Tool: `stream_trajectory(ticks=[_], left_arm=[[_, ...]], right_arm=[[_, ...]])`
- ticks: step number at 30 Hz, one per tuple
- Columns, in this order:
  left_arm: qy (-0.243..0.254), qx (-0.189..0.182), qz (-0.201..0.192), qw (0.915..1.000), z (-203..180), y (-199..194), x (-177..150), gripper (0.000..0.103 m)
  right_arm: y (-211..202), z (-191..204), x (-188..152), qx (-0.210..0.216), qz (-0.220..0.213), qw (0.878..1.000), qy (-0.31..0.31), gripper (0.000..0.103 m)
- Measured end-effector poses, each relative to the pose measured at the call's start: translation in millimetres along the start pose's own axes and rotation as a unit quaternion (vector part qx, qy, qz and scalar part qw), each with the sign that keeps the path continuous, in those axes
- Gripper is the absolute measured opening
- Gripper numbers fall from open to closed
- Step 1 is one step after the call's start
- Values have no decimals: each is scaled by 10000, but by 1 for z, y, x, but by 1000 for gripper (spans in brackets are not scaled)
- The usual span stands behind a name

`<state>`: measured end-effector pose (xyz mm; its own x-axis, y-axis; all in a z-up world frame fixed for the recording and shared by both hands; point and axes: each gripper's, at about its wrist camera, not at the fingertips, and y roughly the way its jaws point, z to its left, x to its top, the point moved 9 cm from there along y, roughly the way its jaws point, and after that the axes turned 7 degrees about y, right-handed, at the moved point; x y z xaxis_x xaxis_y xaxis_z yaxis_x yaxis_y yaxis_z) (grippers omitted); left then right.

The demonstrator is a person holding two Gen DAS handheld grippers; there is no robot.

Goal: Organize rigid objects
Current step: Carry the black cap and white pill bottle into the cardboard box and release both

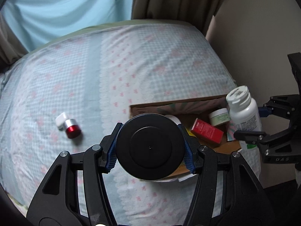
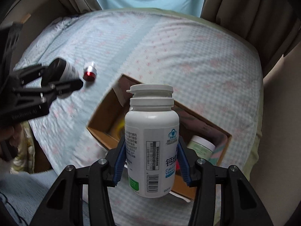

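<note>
Between blue pads of right gripper (image 2: 151, 162): white pill bottle (image 2: 151, 141), clamped at lower body, long axis upright, cap up. Cardboard box (image 2: 210, 130) lies directly below and ahead of it, so drop looks short (judgement). Left gripper (image 1: 150, 149) clamped on black round jar (image 1: 150, 147), bottom face toward cam, over box's near left corner. Both about equally near the box. Red-capped vial (image 1: 70, 127) loose on bed sheet (image 1: 131, 66), left of box, nearer L hand; next pickup prob.
</note>
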<state>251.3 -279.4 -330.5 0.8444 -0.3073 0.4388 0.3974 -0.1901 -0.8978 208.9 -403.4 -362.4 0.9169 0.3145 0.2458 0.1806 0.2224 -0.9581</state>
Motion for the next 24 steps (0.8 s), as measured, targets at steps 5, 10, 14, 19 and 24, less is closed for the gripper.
stream_trajectory(ticks=[5, 10, 14, 19, 24], left_arm=[[205, -163, 225, 9994, -41, 34, 6, 53], [428, -390, 501, 9971, -86, 76, 0, 53], [496, -560, 733, 9945, -114, 107, -10, 53], [746, -607, 1008, 9902, -135, 129, -23, 53], [843, -832, 1301, 9844, -144, 132, -28, 86]], right_arm=[[23, -30, -26, 3, 200, 9998, -29, 46], [45, -58, -46, 69, 326, 9994, 102, 46], [57, -71, -55, 59, 281, 9996, 86, 46], [64, -83, -59, 124, 286, 9994, 166, 46], [61, -90, -62, 327, 201, 9983, 439, 53]])
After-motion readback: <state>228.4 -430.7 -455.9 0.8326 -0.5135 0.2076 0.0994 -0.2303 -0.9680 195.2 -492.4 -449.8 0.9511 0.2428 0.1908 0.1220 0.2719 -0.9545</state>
